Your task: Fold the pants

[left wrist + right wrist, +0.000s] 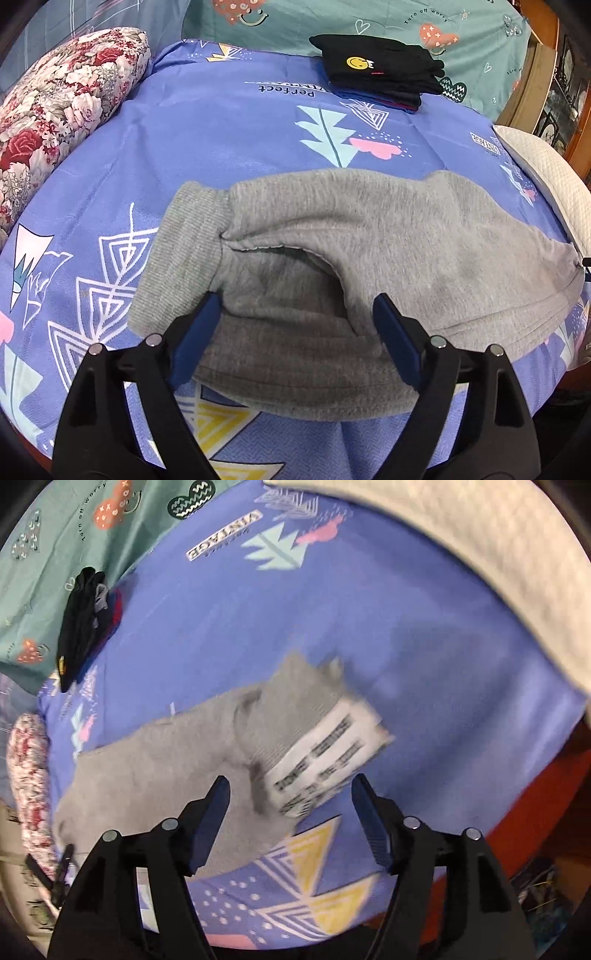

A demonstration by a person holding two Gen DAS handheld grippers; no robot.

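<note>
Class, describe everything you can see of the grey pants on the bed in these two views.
The grey pants look like soft fleece, with ribbed cuffs and a white printed label showing at one end. They lie folded over and a little rumpled, flat on the purple patterned bedsheet. The left gripper stands open over the near fold; the right gripper stands open above the label end. Neither grips the cloth.

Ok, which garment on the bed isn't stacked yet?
The grey sweatpants, spread alone under the open left gripper; the others sit in the folded black-topped pile behind.
</note>
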